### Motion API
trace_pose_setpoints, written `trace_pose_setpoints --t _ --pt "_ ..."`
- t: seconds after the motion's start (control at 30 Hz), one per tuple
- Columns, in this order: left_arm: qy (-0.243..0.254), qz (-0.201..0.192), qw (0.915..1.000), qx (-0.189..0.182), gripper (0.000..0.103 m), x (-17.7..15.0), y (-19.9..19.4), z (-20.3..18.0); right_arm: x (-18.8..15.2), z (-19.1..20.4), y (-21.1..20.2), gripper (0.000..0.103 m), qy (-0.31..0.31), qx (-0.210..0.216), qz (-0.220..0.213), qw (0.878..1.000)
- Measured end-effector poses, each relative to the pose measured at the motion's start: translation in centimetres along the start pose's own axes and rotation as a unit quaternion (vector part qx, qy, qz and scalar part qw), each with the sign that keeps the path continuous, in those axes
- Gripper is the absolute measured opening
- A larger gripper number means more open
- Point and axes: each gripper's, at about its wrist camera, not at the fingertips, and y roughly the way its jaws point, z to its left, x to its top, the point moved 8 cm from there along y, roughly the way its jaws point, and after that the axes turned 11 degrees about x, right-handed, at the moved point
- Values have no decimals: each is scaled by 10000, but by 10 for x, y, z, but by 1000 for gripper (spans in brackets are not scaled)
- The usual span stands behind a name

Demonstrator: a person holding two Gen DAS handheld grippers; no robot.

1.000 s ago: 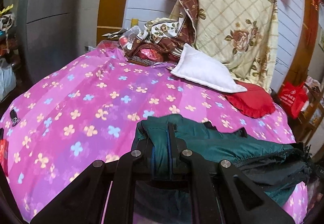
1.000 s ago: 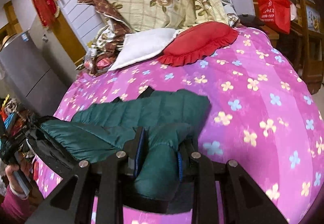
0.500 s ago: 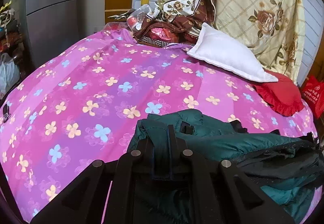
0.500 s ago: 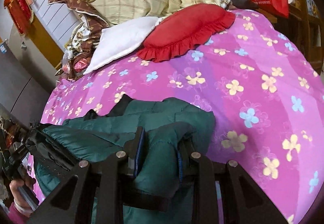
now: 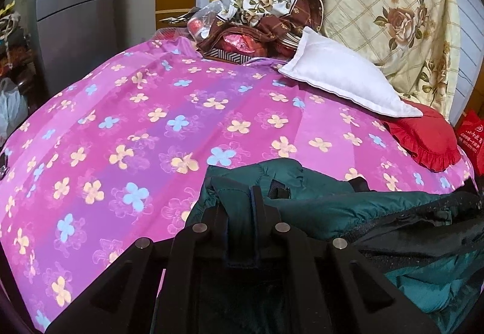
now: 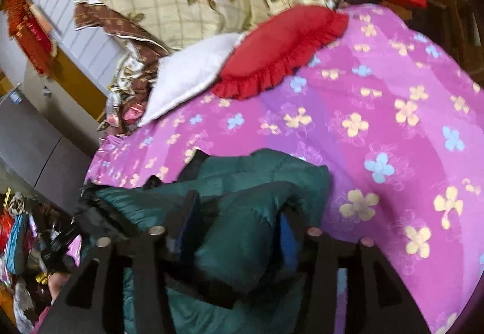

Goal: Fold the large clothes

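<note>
The green coat lies in a soft heap on the near edge of the bed. It is puffy, with a dark black lining showing on one side. The bed cover is pink with yellow and blue flowers.

The left claw is squeezed tight on a fold of the coat. The cloth sticks up between its two black fingers.

The right claw is opening up. A fat lump of the coat sits between its fingers, which stand apart on each side of it. The picture from this side is a bit blurry.

Farther up the bed lies a white pillow. A red pillow with a frilly edge is just beside it, touching it. Behind them a cream blanket with big roses is piled high against the wall. A red bag is past the far corner of the bed.
</note>
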Motion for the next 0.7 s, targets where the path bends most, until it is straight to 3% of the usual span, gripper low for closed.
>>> trace_pose_setpoints --t 0.07,0.13,0.2,0.27,0.4,0.57,0.7 --pt "64 -17 10000 14 0 0 0 -1 1 12 -17 72 -279 -194 -180 9993" --pt "71 -20 10000 15 0 -1 0 -2 7 21 -37 78 -516 -430 -519 9964" --pt "65 -20 10000 12 0 -1 0 -2 12 34 -58 79 -674 -431 -828 9933" --pt "54 -32 10000 6 0 -1 0 -2 9 52 -62 79 -865 -260 -826 9925" --pt "37 -43 10000 -36 0 -1 1 -4 -17 98 -30 79 -1601 124 -271 9866" --pt "-39 53 9995 -313 2 2 -2 -2 -46 140 40 79 -2363 148 303 9711" --pt "-397 103 9948 -933 18 12 -15 9 -55 154 96 79 -2565 -62 613 9646"
